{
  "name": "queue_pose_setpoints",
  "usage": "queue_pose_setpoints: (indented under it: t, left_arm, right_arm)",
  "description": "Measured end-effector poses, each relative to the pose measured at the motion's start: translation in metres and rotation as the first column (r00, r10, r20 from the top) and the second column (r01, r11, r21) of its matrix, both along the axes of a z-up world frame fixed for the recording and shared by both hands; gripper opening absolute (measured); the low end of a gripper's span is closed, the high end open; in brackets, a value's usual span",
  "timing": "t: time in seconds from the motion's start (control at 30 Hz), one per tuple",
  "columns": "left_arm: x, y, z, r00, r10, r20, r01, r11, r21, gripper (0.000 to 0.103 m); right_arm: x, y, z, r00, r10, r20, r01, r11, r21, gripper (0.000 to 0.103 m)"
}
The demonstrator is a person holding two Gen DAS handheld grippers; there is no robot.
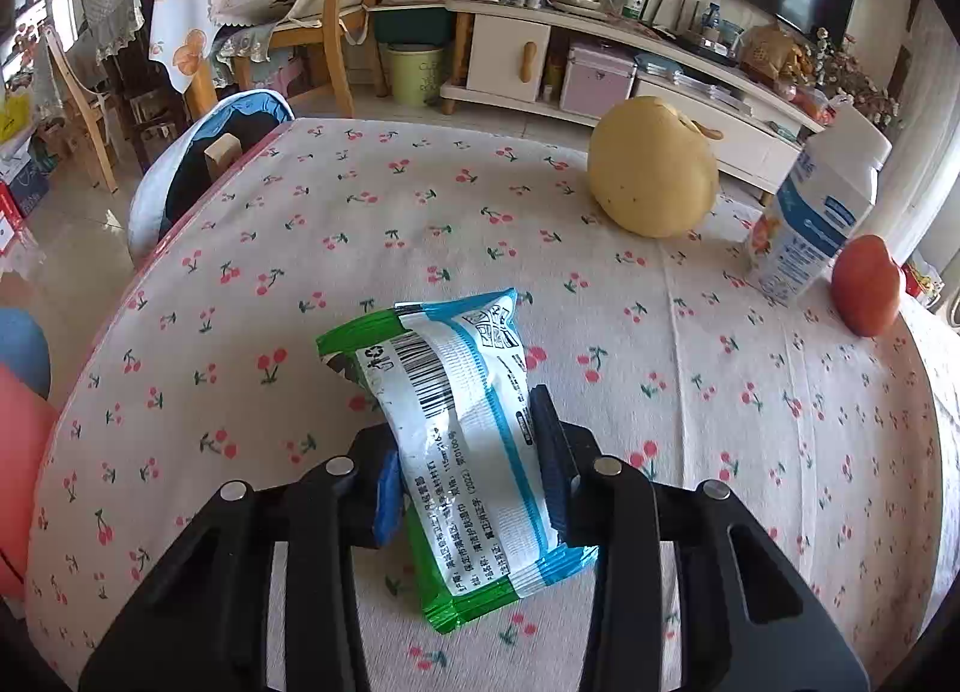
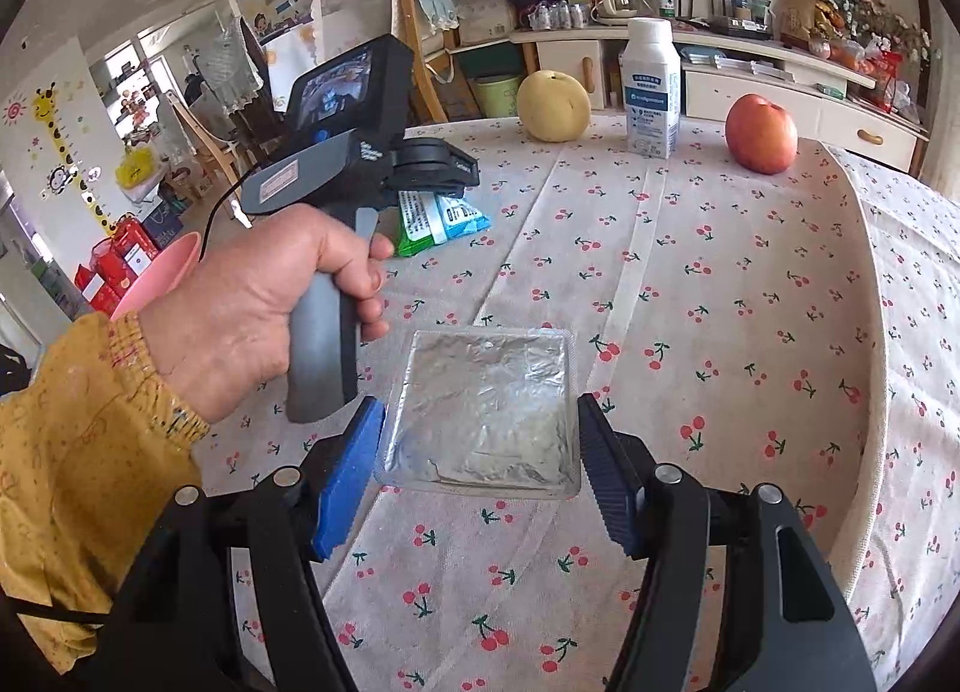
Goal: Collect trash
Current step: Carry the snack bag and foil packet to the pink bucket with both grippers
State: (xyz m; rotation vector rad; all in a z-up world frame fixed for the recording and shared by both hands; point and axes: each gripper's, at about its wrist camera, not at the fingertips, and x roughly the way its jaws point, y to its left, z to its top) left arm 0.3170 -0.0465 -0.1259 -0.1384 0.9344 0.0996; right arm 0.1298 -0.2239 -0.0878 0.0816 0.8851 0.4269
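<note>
Left tongs (image 1: 468, 464) clenched on green/white wrapper (image 1: 456, 428), mid worktop (image 1: 240, 296), nearer left edge. In right wrist view, left hand (image 2: 240, 314) w/ yellow sleeve (image 2: 78, 482) grips the tool handle. Right tongs (image 2: 480, 452) grasping a silver foil pack (image 2: 480, 410), pads at both side edges, near side. Far right: yellow pear (image 2: 553, 105), milk carton (image 2: 651, 92), red apple (image 2: 761, 133), all apart.

Mustard-yellow elastic-cuffed sleeve (image 2: 90, 422), perhaps faintly patterned; black grippers, blue pads (image 2: 351, 476).
</note>
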Motion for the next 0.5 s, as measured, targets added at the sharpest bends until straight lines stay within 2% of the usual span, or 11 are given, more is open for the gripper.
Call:
queue_pose_setpoints:
  t: [0.13,0.5]
  left_arm:
    - [-0.028,0.012,0.0,1.0,-0.021,0.009,0.021,1.0,-0.015,0.038]
    - [-0.108,0.049,0.008,0.999,-0.032,0.018,0.031,0.998,0.048,0.036]
  right_arm:
    - [0.002,-0.003,-0.003,1.0,-0.011,-0.017,0.011,1.0,0.015,0.065]
    - [0.0,-0.001,-0.006,0.999,-0.004,-0.045,0.007,0.998,0.067,0.065]
